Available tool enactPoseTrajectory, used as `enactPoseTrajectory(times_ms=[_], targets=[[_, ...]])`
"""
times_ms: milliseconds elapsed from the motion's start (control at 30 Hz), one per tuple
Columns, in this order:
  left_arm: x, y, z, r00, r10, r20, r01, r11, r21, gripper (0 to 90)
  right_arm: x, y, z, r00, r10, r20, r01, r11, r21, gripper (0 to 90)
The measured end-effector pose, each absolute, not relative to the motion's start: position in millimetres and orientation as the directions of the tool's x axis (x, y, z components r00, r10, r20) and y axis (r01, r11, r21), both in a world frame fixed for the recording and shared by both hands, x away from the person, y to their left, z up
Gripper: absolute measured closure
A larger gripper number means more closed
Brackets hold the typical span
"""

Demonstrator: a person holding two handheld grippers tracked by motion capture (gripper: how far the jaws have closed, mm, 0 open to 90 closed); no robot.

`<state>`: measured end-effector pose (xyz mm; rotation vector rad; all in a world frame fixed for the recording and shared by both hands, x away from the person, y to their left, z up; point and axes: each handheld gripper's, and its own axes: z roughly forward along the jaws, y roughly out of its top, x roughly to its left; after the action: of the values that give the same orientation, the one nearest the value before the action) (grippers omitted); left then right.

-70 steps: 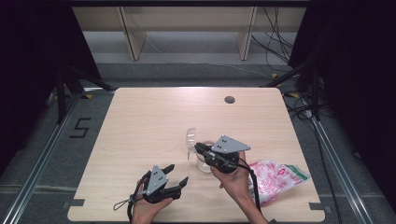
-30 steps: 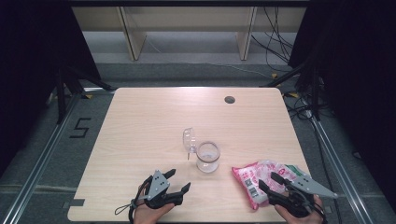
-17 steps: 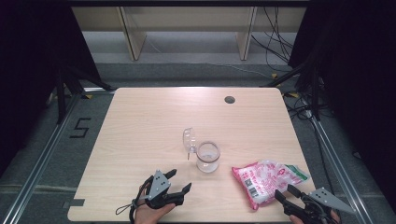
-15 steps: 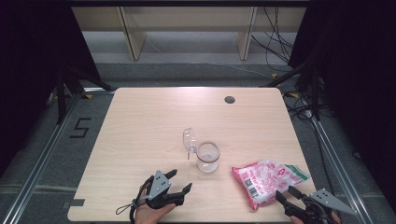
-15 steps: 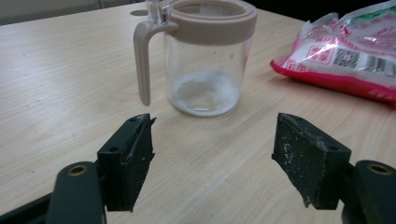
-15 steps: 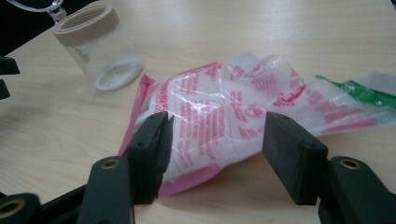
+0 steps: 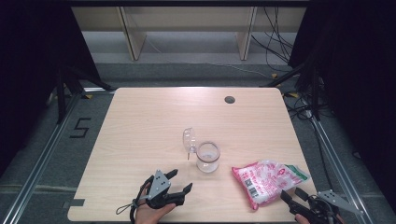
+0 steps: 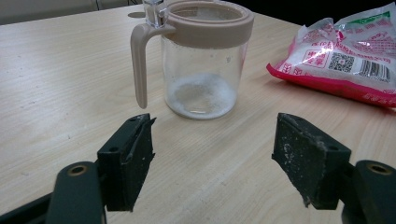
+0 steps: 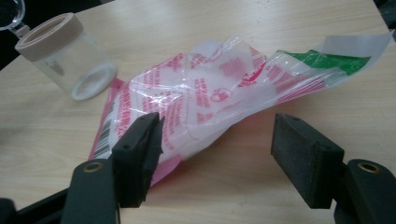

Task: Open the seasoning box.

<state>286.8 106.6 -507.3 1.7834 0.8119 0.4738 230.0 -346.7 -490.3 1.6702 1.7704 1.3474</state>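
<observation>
Here both claws gaped empty: the right claw (image 9: 217, 154) faced the bag (image 9: 219, 98) just ahead, ready to grab it, while the left claw (image 8: 212, 161) waited before the jar (image 8: 203, 60).

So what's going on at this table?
A person sits at the table with a hand-held gripper in each hand. The right gripper is open, its fingers at the edge of a red and white bag, not closed on it. The left gripper is open and faces a glass jar with its lid flipped open and a little white powder at the bottom. Nothing is held.
</observation>
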Motion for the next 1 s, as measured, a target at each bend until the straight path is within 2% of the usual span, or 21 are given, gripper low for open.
enactPoseTrajectory(times_ms=[33, 67, 100, 133, 167, 233, 300, 367, 533, 633, 700, 800, 867, 1000], targets=[[286.6, 105.7, -507.6, 0.687, 0.724, -0.067, 0.295, -0.194, 0.935, 27.9, 231.8, -347.2, -490.7, -0.234, 0.913, 0.333, 0.568, -0.15, 0.809, 33.5], [287.5, 107.6, -506.3, 0.696, 0.718, -0.027, 0.277, -0.233, 0.932, 27.9, 232.4, -345.7, -490.0, -0.213, 0.908, 0.362, 0.582, -0.179, 0.793, 33.5], [285.8, 105.1, -507.2, 0.687, 0.724, -0.062, 0.294, -0.199, 0.935, 28.0, 233.9, -347.4, -490.7, -0.219, 0.912, 0.347, 0.577, -0.165, 0.8, 33.2], [286.3, 105.7, -507.1, 0.695, 0.718, -0.051, 0.285, -0.21, 0.935, 27.9, 235.3, -346.9, -490.0, -0.209, 0.905, 0.371, 0.589, -0.186, 0.786, 32.8], [287.8, 107.0, -506.5, 0.703, 0.711, -0.019, 0.264, -0.235, 0.935, 27.9, 239.2, -350.0, -492.6, -0.226, 0.915, 0.335, 0.574, -0.153, 0.804, 32.8], [287.4, 106.9, -506.1, 0.699, 0.715, -0.019, 0.268, -0.237, 0.934, 28.0, 242.5, -349.9, -494.1, -0.213, 0.909, 0.357, 0.582, -0.175, 0.794, 32.4], [285.7, 105.0, -507.1, 0.694, 0.718, -0.051, 0.287, -0.21, 0.934, 27.9, 246.4, -350.0, -495.2, -0.201, 0.905, 0.375, 0.593, -0.193, 0.782, 32.2], [286.7, 105.7, -506.5, 0.697, 0.717, -0.025, 0.272, -0.232, 0.934, 27.9, 249.7, -350.0, -495.3, -0.195, 0.896, 0.399, 0.606, -0.209, 0.767, 32.2], [284.9, 103.1, -507.1, 0.69, 0.722, -0.052, 0.295, -0.215, 0.931, 27.9, 261.8, -352.9, -499.7, -0.202, 0.905, 0.375, 0.6, -0.189, 0.778, 32.9], [285.2, 102.2, -508.1, 0.693, 0.718, -0.06, 0.298, -0.21, 0.931, 28.0, 266.9, -352.5, -499.8, -0.185, 0.886, 0.424, 0.642, -0.217, 0.735, 33.6], [285.2, 102.1, -508.0, 0.691, 0.72, -0.059, 0.297, -0.209, 0.932, 28.0, 272.8, -350.4, -502.2, -0.18, 0.893, 0.413, 0.625, -0.22, 0.749, 34.2], [285.6, 103.1, -507.6, 0.698, 0.715, -0.043, 0.284, -0.22, 0.933, 27.9, 279.3, -352.1, -502.9, -0.184, 0.908, 0.378, 0.648, -0.177, 0.741, 38.6], [285.9, 104.6, -506.7, 0.698, 0.715, -0.021, 0.273, -0.238, 0.932, 27.9, 284.4, -350.6, -505.3, -0.19, 0.891, 0.413, 0.648, -0.202, 0.735, 42.3], [285.8, 104.7, -506.5, 0.698, 0.716, -0.019, 0.271, -0.239, 0.932, 28.0, 293.1, -350.2, -508.2, -0.2, 0.911, 0.361, 0.667, -0.144, 0.732, 49.1]])
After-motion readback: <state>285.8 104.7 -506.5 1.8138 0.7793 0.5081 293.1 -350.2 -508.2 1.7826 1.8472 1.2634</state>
